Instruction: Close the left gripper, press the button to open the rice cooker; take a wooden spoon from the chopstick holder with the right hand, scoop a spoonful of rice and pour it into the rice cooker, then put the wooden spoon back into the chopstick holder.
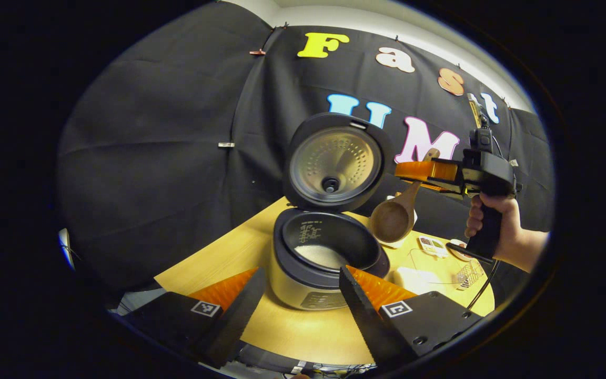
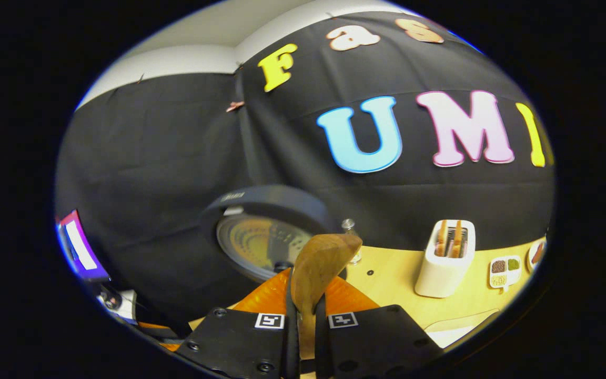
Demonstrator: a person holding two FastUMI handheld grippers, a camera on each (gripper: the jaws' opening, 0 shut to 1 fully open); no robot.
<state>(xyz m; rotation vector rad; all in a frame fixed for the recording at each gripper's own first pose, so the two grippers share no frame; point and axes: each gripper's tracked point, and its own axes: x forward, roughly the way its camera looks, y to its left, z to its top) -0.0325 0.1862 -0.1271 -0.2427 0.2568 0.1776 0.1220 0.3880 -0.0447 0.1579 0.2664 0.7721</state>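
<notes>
The rice cooker [image 1: 303,287] stands open on the wooden table [image 1: 292,331], its lid [image 1: 334,166] upright and white rice [image 1: 320,256] in the dark inner pot. My left gripper [image 1: 300,308] is open, low in front of the cooker, with nothing between its fingers. Farther right, a hand holds my right gripper [image 1: 413,171], shut on the wooden spoon [image 1: 393,217]. The spoon hangs bowl down, just off the pot's right rim, and its bowl looks bare. In the right gripper view, the spoon [image 2: 317,263] rises from my right gripper [image 2: 305,316] in front of the lid [image 2: 261,239].
A white chopstick holder [image 2: 444,260] with wooden utensils stands on the table at the right. Beside it lie a small tray of grains [image 2: 503,268], a white dish [image 1: 413,278] and a wire rack [image 1: 466,273]. A black cable [image 1: 484,287] trails from the right gripper's handle.
</notes>
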